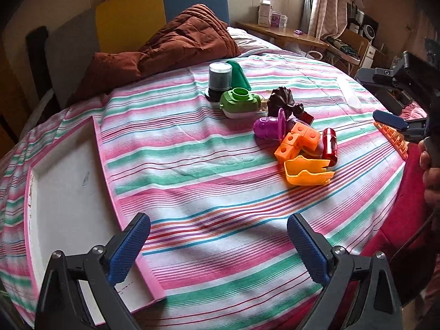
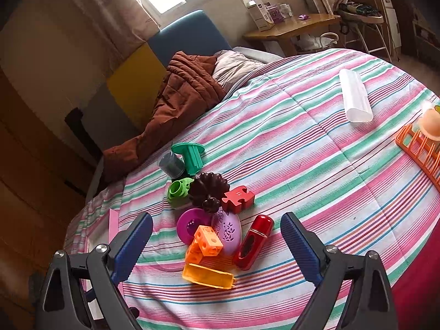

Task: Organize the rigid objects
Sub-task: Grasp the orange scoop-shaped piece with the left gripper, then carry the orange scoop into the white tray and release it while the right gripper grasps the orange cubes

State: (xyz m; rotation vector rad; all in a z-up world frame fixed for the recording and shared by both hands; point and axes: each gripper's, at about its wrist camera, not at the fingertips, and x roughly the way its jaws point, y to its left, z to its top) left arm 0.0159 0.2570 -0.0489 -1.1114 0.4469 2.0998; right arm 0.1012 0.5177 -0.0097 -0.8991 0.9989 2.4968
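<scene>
A pile of small plastic toys lies on the striped bedspread: orange cubes [image 1: 298,141] [image 2: 205,243], a yellow-orange scoop [image 1: 308,172] [image 2: 207,276], a red capsule [image 1: 330,144] [image 2: 253,243], a purple shell [image 1: 268,128] [image 2: 227,232], a dark brown mould [image 1: 280,99] [image 2: 209,188], a green ring piece [image 1: 239,103] [image 2: 178,189], a grey canister [image 1: 219,81] [image 2: 171,163] and a red puzzle piece [image 2: 238,199]. My left gripper [image 1: 218,233] is open and empty above the bedspread, near a pink-framed white board [image 1: 68,206]. My right gripper [image 2: 217,236] is open, hovering over the pile.
An orange rack [image 2: 420,151] [image 1: 392,137] sits at the bed's right edge with a peach object [image 2: 431,123] on it. A clear plastic case [image 2: 354,96] lies further back. A brown quilt [image 1: 170,44] is heaped at the headboard. A wooden desk [image 2: 291,29] stands beyond.
</scene>
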